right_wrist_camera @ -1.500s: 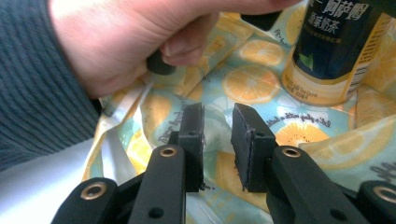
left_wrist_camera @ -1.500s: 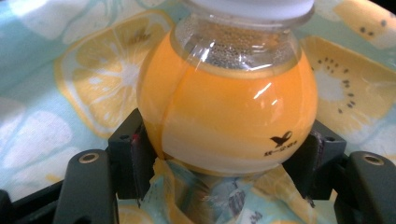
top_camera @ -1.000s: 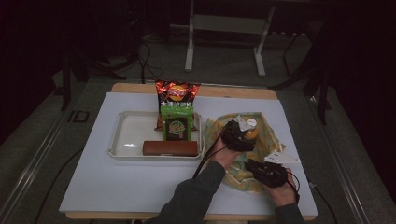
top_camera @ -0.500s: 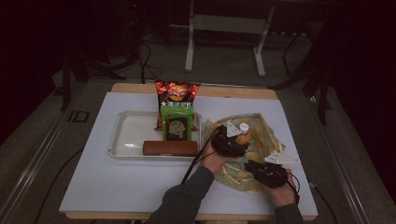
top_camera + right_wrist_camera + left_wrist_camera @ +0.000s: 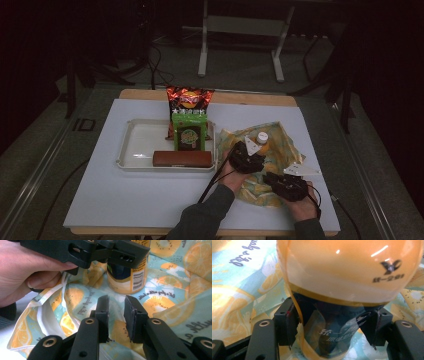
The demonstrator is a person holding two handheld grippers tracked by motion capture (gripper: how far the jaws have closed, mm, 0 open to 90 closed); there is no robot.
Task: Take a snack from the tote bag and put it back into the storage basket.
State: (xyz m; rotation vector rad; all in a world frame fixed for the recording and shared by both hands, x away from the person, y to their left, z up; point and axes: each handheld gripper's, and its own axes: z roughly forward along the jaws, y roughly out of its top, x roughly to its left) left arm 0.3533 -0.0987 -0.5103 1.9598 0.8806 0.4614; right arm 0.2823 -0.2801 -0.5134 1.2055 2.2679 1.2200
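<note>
1. Compared with a second ago, the left gripper point(image 5: 248, 156) has dropped lower over the orange bottle point(image 5: 261, 138) and slid a bit toward the tray, and its jaws have just been closing in with the bottle between them. The right hand hasn't budged.

2. Nearest the person, the right gripper point(image 5: 280, 181) sits low on the fruit-print cloth point(image 5: 280, 137). In the right gripper view its jaws stand a little apart with nothing between them, just cloth point(image 5: 160, 300) underneath, so it's idle. I'd keep it parked on the fabric as a hold-down so the cloth doesn't drag.

3. Next out, the left gripper point(image 5: 332, 322) straddles the bottle point(image 5: 347, 267). In the left gripper view the pads sit right at the clear shrink label on both sides, but I can't tell if they're truly pressing yet, so I'd call it spread around the bottle, not clamped. The bottle stands upright on the cloth, right of the tray.

4. For a good grab, I reckon: finish the squeeze gently, since that label looks slick and the body is rounded. Grip low and centred so it doesn't squirt out, and lift straight up before swinging it anywhere.

5. Farther out, the white tray point(image 5: 135, 145) holds a brown bar point(image 5: 182, 158) at its near edge, a green packet point(image 5: 189, 131) standing behind it, and a red chip bag point(image 5: 189, 98) at the back. If the bottle goes there, the bare left part looks safest, away from the standing packets.
</note>
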